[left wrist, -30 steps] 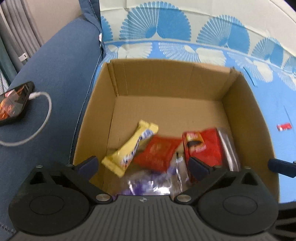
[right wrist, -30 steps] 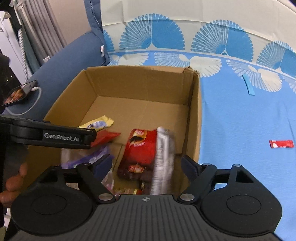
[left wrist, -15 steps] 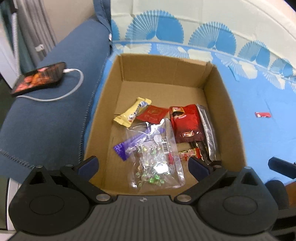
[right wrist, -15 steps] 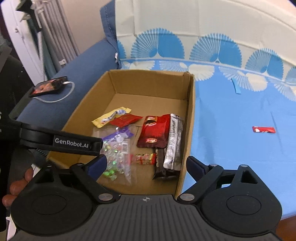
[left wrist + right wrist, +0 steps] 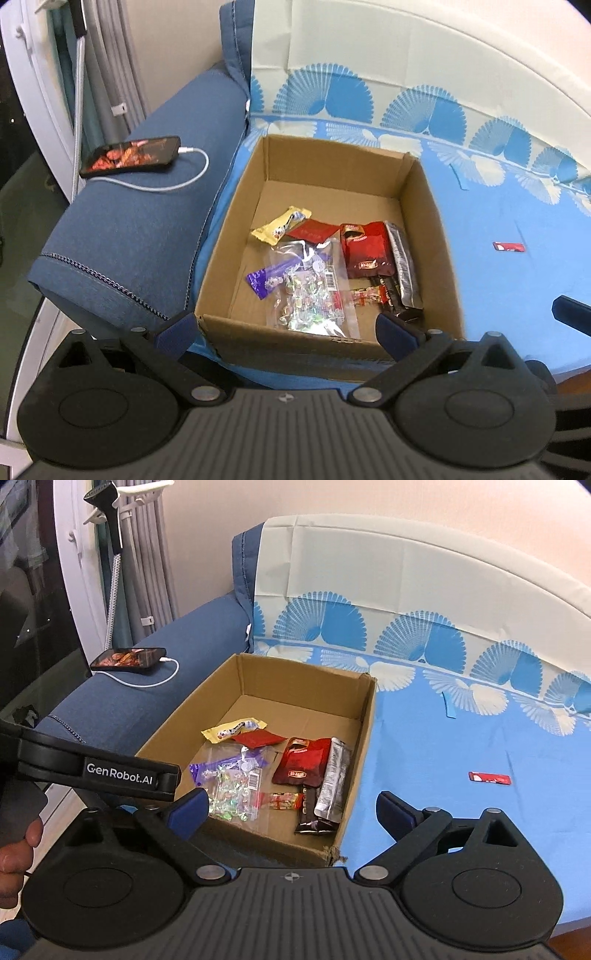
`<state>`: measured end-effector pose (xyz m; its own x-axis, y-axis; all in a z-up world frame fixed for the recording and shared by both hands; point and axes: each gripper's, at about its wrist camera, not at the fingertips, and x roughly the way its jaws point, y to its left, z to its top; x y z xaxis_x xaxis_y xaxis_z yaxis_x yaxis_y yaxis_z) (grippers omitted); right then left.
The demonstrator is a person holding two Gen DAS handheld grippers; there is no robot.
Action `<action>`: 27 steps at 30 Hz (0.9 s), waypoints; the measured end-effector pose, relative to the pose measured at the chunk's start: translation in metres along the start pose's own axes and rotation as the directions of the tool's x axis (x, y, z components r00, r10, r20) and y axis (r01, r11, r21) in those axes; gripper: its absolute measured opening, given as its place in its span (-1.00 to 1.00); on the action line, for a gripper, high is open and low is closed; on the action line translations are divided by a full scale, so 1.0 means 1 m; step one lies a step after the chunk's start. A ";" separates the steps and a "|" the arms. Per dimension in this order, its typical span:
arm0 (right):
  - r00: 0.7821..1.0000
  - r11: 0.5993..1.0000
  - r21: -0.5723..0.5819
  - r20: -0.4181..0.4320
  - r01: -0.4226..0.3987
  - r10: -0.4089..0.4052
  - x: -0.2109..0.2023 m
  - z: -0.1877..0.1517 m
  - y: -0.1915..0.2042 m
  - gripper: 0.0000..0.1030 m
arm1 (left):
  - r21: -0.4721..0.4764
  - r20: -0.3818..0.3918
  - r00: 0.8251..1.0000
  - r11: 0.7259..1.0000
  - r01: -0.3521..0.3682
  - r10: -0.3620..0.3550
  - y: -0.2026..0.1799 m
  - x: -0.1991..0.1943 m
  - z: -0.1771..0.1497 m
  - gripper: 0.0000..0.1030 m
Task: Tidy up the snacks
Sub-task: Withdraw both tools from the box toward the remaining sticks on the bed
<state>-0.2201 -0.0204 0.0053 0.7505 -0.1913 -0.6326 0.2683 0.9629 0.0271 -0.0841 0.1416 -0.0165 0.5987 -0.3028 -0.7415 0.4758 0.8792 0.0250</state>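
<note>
A cardboard box (image 5: 439, 236) sits on the blue-patterned sheet (image 5: 461, 738) of a sofa, pushed up against the dark blue armrest (image 5: 140, 229) at the sheet's left edge. The snacks lie on the box floor, gathered toward its near half. A yellow bar (image 5: 280, 229) and a flat red packet (image 5: 313, 232) lie furthest back, touching each other. Just beside them, along the right wall, a dark red pouch (image 5: 365, 251) lies next to a silver packet (image 5: 404, 269), with a dark brown bar (image 5: 308, 812) below them near the front right corner. A clear bag of wrapped candies (image 5: 310, 295) lies in the middle toward the front wall, partly over a purple wrapper (image 5: 264, 280). One small red packet (image 5: 489, 777) lies alone on the sheet, well apart from the box on its right side.

The left gripper (image 5: 288, 326) hovers over the box's front wall with its jaws spread wide and nothing between them. The right gripper (image 5: 291, 810) hangs above the front right corner of the box; its jaws have just been opening and now stand wide apart, empty. A hand (image 5: 16, 853) holding the left gripper's handle shows at the left edge of the right wrist view.

A phone (image 5: 131, 155) with a lit screen rests on the armrest, a white cable (image 5: 177, 181) plugged into it.
</note>
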 end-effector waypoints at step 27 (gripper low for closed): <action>0.999 1.000 0.023 0.049 0.010 -0.011 -0.024 -0.009 -0.002 0.95 | 0.041 0.030 1.000 0.999 -0.008 0.007 -0.010 -0.018 -0.012 0.99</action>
<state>-0.2444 -0.0163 0.0135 0.7762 -0.2109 -0.5942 0.2897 0.9563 0.0390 -0.1075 0.1424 -0.0111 0.6208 -0.3077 -0.7211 0.4970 0.8658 0.0585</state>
